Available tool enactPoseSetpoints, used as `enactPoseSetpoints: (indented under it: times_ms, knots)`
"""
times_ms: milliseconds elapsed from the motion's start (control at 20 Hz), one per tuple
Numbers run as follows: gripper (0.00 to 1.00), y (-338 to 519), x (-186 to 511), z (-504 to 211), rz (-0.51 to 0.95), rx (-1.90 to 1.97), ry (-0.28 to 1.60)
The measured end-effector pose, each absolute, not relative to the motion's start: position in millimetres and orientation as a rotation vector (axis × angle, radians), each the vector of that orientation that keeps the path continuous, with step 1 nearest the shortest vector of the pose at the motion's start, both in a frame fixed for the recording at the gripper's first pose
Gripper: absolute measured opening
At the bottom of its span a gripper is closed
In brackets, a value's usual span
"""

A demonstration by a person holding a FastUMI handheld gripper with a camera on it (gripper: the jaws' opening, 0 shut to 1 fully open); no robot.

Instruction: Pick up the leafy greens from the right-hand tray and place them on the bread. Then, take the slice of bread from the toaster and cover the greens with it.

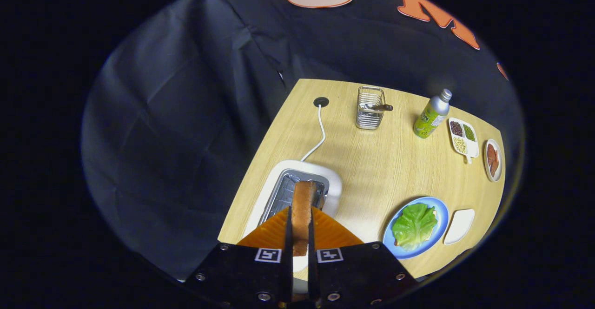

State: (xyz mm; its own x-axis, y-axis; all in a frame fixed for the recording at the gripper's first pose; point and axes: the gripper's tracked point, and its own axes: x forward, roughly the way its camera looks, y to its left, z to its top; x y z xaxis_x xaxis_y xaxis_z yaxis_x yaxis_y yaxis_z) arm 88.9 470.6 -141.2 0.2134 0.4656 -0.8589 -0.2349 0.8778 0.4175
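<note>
Toasted brown crust identifies the slice of bread [302, 211], which stands on edge between the two fingers of the gripper [298, 234], above the slot of the white toaster [297, 188]. The fingers are closed against both flat faces of the slice, so the claw is grasping the bread; whether the lower edge has cleared the slot cannot be told from this angle. The leafy greens [414, 224] already lie on the blue plate [440, 227], to the right of the toaster, with a rim of bread just visible beneath them; a small white tray [459, 226] sits just beside the plate on its right. The step in hand is judged to be the transfer of the slice to the plate. Lift straight up until the slice is free of the slot, since a sideways pull may catch on the toaster wall. Keep clamping pressure moderate: toast is likely brittle and may crack. Carry the slice right, rotate it from upright to flat above the greens, centre it over the leaf, then lower before releasing. The wire basket [370, 108], green bottle [432, 116] and power cord [316, 137] stand at the far side, well apart from this path.
</note>
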Motion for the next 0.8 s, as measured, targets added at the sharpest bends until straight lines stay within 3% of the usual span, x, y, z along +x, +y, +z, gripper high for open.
enactPoseSetpoints:
  times_ms: [300, 800]
  knots:
    - [0.13, 426.0, 94.7, -104.4, 0.537, 0.358, 1.177]
    - [0.13, 357.4, 80.6, -105.3, 0.555, 0.543, 1.112]
